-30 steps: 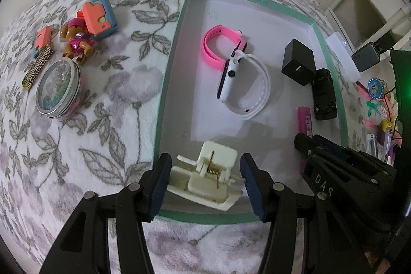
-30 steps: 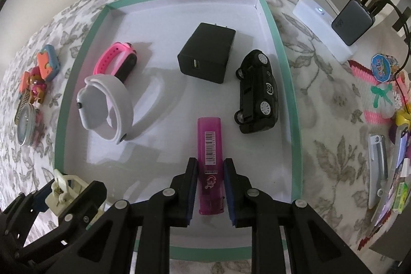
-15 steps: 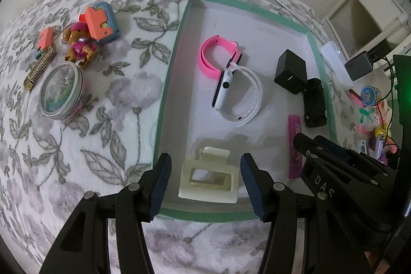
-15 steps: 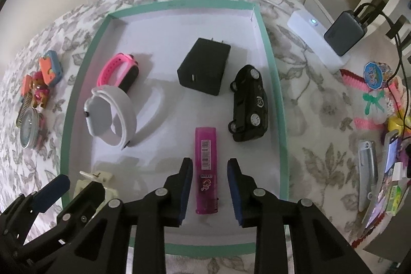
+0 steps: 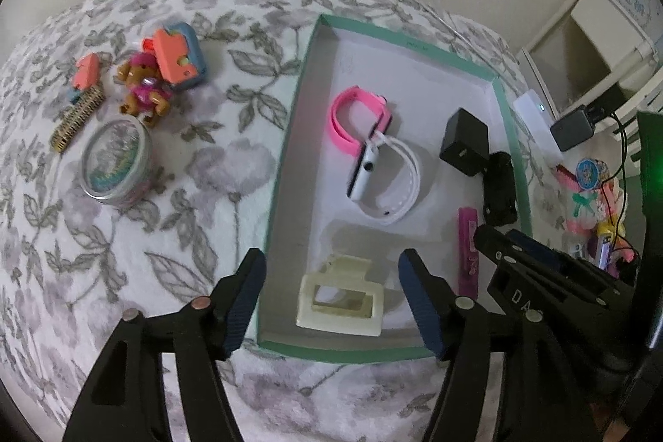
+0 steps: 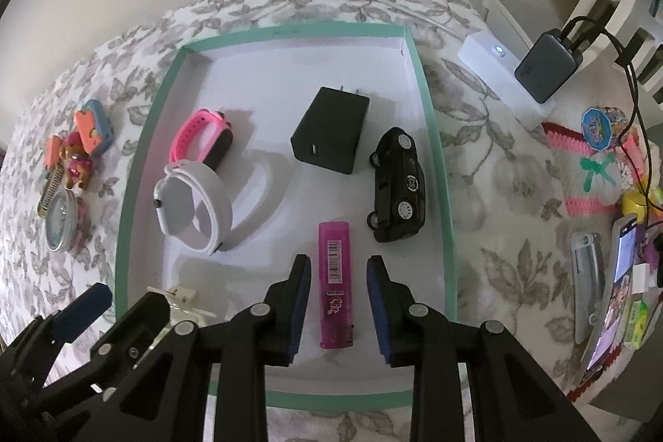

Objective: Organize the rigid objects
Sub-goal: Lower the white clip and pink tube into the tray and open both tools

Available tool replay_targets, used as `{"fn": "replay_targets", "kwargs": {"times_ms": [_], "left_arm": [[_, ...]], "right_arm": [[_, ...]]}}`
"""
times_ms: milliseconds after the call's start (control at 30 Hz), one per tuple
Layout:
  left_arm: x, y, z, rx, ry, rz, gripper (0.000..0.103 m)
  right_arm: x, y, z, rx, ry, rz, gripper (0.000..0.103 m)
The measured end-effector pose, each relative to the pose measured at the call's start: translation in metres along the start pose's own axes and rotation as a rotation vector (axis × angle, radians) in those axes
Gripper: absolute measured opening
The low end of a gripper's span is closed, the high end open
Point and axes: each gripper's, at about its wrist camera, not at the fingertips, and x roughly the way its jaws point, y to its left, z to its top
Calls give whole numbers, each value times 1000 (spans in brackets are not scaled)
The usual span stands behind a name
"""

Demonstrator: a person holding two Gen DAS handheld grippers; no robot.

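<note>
1. A grey-leaf floral blanket [image 5: 232,172] covers the surface under a plain cream wall; a shallow white tray with a teal rim [image 6: 437,135] lies on it, its long axis running away from the cameras.
2. The left tongs [image 5: 331,301] stand wide and hold nothing; the cream hair claw clip [image 5: 339,301] lies flat between the blue pads in the tray's near left corner, touching neither pad, its long axis across the tray.
3. The right tongs [image 6: 336,307] are also spread and empty; the pink lighter [image 6: 335,284] lies on the tray floor between the pads with a gap on each side, long axis pointing away from the camera, barcode end far, metal end near.
4. Further in the tray: a white smartwatch [image 6: 192,206] standing on its edge, touching a pink fitness band [image 6: 199,137] behind it; a black charger [image 6: 329,137] with prongs toward the far wall; a black toy car [image 6: 395,185] just right of the lighter's far end, lengthways along the right rim.
5. Left of the tray, on the blanket: a round tin [image 5: 116,160], a toy pup figure [image 5: 145,90], an orange and blue toy [image 5: 178,56] and a gold comb clip [image 5: 76,119].
</note>
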Motion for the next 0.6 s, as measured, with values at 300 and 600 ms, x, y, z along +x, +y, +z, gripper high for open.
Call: {"fn": "replay_targets", "kwargs": {"times_ms": [300,600], "left_arm": [[-15,16,2,-45,-67,83,93],[-7,39,2,-122,-62,141,99]], "right_arm": [[-4,-2,1,19,-24,11,67],[-3,0,0,19,-39,17,85]]}}
